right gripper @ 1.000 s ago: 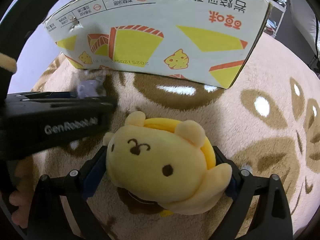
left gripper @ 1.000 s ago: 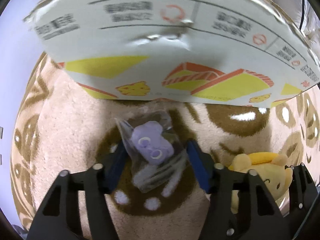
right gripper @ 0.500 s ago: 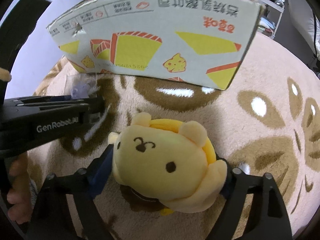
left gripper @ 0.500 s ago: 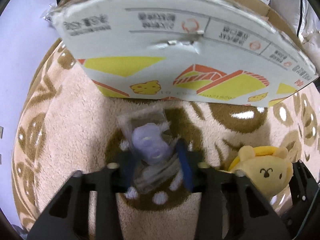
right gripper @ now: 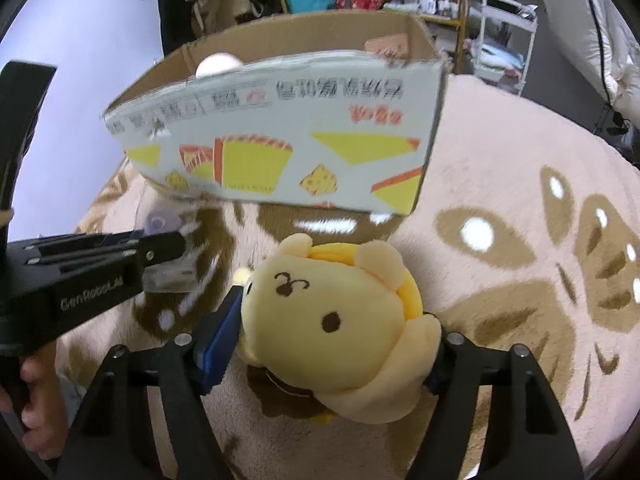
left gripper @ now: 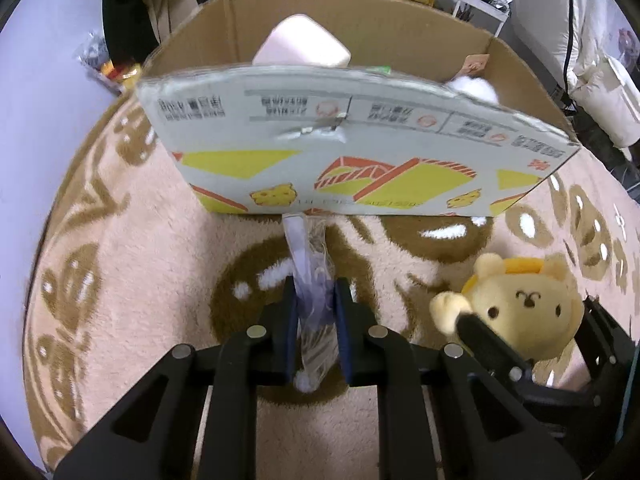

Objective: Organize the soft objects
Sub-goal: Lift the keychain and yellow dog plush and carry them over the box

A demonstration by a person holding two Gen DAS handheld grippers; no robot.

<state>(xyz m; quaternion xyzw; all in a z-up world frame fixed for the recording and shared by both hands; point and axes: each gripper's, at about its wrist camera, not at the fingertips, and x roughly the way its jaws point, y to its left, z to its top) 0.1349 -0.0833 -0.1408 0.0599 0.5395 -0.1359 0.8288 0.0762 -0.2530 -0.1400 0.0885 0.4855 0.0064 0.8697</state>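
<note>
My left gripper (left gripper: 315,304) is shut on a small purple plush in a clear plastic bag (left gripper: 310,276), lifted off the rug and seen edge-on; the bag also shows in the right wrist view (right gripper: 164,226). My right gripper (right gripper: 332,344) is shut on a yellow bear plush (right gripper: 336,320), held above the rug; the bear also shows in the left wrist view (left gripper: 516,312). An open cardboard box (left gripper: 360,160) with yellow cheese print stands ahead of both grippers, also in the right wrist view (right gripper: 288,148). Inside it are a pink soft item (left gripper: 302,44) and a white one (left gripper: 476,88).
A beige rug with brown leaf pattern (left gripper: 120,272) covers the floor. A lavender wall (left gripper: 40,80) is on the left. Shelves, a white cart (right gripper: 508,28) and clutter stand behind the box. The left gripper body (right gripper: 80,276) is at the left of the right wrist view.
Both grippers closed on their plushes and rose, so the box's inside now shows. The bagged purple plush has been squeezed and turned edge-on between the left fingers.
</note>
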